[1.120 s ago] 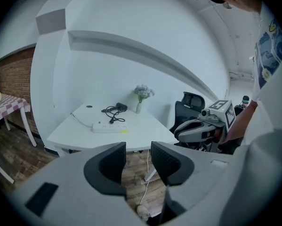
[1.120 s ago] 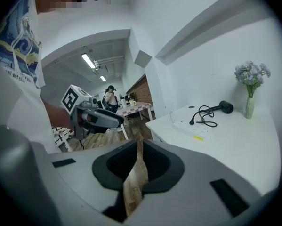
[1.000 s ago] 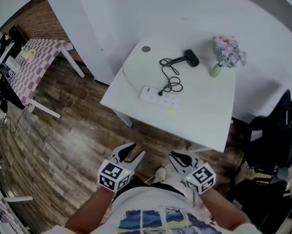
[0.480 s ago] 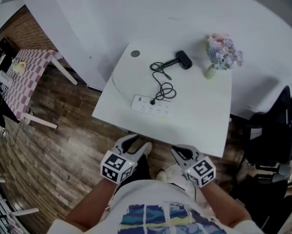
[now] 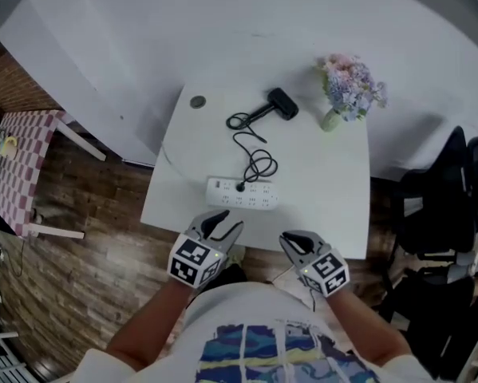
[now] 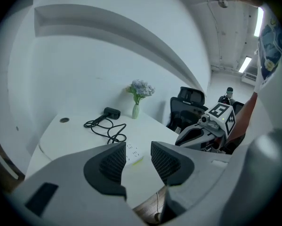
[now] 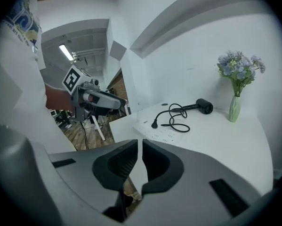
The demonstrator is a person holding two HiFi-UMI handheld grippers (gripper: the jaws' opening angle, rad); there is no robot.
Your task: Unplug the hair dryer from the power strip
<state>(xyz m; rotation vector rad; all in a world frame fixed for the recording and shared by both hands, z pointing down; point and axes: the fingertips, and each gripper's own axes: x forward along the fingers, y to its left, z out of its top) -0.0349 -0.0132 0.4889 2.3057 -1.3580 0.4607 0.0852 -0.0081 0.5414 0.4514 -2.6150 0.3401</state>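
A white power strip (image 5: 241, 193) lies near the front of the white table (image 5: 326, 190). A black plug (image 5: 240, 187) sits in it, and its cord coils back to the black hair dryer (image 5: 280, 104) at the far side. My left gripper (image 5: 223, 226) is open and empty at the table's near edge, just short of the strip. My right gripper (image 5: 294, 242) hovers at the same edge to the right, jaws almost together with nothing between them. The strip (image 6: 132, 152) shows between the left gripper's (image 6: 138, 149) jaws. The plug (image 7: 155, 124) lies ahead of the right gripper (image 7: 140, 147).
A pale vase of flowers (image 5: 346, 90) stands at the table's far right corner, and a round grommet (image 5: 197, 101) is at its far left. A black office chair (image 5: 438, 214) stands to the right. A checkered table (image 5: 19, 174) is at the far left on the wood floor.
The view has closed in on the table. Both grippers have come from over the floor up to the table's near edge, the left one now close to the power strip.
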